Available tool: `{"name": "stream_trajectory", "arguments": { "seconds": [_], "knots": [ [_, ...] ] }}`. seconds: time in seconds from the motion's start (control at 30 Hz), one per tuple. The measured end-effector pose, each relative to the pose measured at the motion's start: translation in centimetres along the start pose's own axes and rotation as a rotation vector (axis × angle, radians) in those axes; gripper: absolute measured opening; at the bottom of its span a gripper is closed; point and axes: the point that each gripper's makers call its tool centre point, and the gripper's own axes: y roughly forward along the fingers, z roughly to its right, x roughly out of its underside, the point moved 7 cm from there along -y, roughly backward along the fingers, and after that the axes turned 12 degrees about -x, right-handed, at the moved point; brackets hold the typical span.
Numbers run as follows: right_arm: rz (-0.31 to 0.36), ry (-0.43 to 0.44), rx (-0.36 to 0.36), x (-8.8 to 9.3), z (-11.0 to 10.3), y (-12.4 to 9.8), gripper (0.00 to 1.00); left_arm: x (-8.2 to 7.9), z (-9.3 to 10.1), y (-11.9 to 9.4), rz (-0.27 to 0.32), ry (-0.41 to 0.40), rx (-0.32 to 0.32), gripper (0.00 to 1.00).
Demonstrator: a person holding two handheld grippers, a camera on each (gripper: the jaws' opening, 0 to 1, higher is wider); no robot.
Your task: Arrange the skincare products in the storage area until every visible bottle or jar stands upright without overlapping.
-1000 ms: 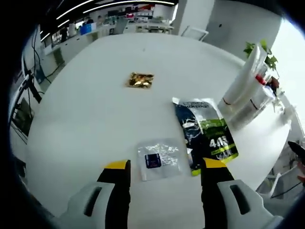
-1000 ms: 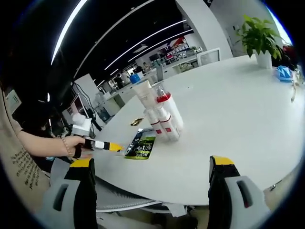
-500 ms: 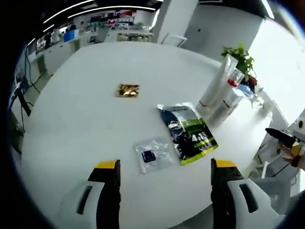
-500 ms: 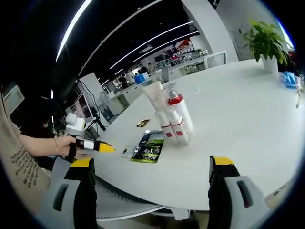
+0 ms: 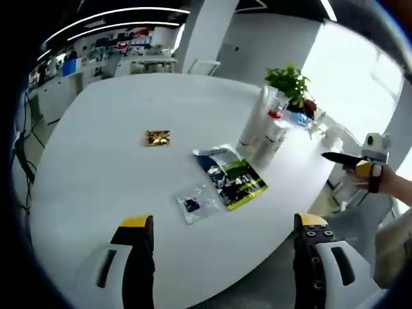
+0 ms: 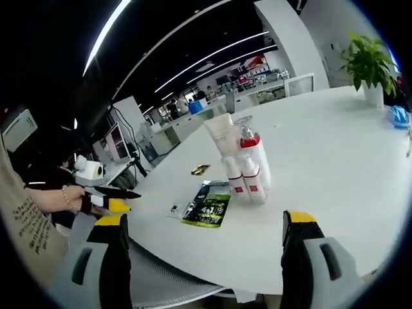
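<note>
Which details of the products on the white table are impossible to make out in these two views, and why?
- Bottle cluster: in the right gripper view the bottles overlap, so their count is hidden.
- Dark-and-green pouch: left gripper view, print too small to read.
- Clear sachet: label too small.
- Gold packet: too small to identify.

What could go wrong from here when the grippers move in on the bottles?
1. The bottles stand in one tight cluster, touching; gripping one could topple its neighbours.
2. The sachet lies flat beside the cluster; a low approach from that side might catch and drag it.
3. The left gripper and right gripper are both open off the table, so a long reach is needed.
</note>
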Motion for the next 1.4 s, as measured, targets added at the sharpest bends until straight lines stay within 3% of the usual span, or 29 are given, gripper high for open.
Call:
{"name": "stream_trajectory", "arguments": {
  "seconds": [0.27,0.77,1.03,1.4],
  "knots": [
    [-0.002,-0.007,-0.003,-0.3,0.0,0.3,1.0,-0.1,-0.3,-1.4,0.019,0.007,0.047,0.97],
    [0.011,-0.005,-0.009,-0.9,0.7,1.4,1.0,0.6,-1.5,-3.0,0.036,-0.017,0.035,0.97],
    [0.008,-0.004,-0.019,-1.1,0.8,2.0,1.0,0.0,-2.2,-2.6,0.029,-0.02,0.012,0.97],
    [0.005,0.023,0.003,-0.3,1.4,1.2,1.0,-1.2,-2.3,-0.3,-0.024,0.025,-0.032,0.97]
  ]
}}
